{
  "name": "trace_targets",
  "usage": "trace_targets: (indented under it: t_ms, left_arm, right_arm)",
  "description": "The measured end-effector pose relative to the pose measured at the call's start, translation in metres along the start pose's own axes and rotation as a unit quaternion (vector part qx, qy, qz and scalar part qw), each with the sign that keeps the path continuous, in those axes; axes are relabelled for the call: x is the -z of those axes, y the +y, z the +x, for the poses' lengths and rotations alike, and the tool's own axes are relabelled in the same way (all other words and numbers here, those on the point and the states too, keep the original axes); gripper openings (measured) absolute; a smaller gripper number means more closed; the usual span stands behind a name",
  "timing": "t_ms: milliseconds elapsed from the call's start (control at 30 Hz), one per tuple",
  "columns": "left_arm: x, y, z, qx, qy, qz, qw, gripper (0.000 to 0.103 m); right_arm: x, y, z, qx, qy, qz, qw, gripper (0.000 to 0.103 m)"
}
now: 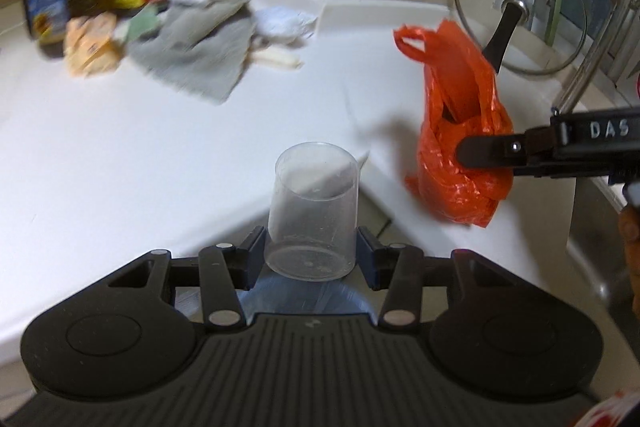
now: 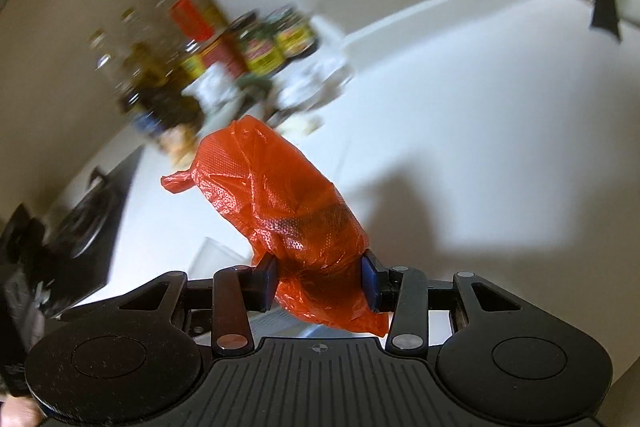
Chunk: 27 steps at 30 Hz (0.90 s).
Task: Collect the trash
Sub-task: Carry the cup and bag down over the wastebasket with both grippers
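Above the white counter (image 1: 120,155), both grippers carry loads.
The left gripper (image 1: 312,251) clamps a clear plastic cup (image 1: 314,211); the right gripper (image 2: 320,283) pinches the orange bag (image 2: 280,203), beside the counter's front edge.

Each wrist view is taken from behind its tool, angled down at close range. Shared by both views: the white counter (image 1: 120,147), orange bag (image 1: 460,131), bottles (image 2: 256,47).
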State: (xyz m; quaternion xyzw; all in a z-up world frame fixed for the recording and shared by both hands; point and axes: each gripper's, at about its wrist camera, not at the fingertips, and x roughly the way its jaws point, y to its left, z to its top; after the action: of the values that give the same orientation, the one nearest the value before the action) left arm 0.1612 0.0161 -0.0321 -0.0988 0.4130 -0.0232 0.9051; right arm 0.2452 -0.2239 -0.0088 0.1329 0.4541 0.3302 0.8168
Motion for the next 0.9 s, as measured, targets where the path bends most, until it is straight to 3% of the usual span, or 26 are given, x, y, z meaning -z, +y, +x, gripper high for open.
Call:
trace_targets:
  t_ms: [333,533,733,900]
  left_arm:
    - [0.060,0.025,-0.023,-0.016,0.036,-0.014,0.9991,0.044]
    - [0.076,0.037,-0.010,-0.019,0.061,-0.009,0.9979,0.044]
    - [0.089,0.044,0.020,-0.020,0.088,0.003,0.9959,0.044]
    - [0.095,0.050,0.047,-0.020,0.105,0.016,0.9941,0.044]
  right_arm:
    - [0.057,0.028,0.027,0.002,0.063,0.003,0.998,0.042]
    - [0.099,0.019,0.059,0.059,0.089,0.050,0.993,0.042]
    - [0.132,0.007,0.086,0.112,0.083,0.095,0.986,0.042]
    - [0.160,-0.008,0.104,0.160,0.071,0.155,0.972,0.042]
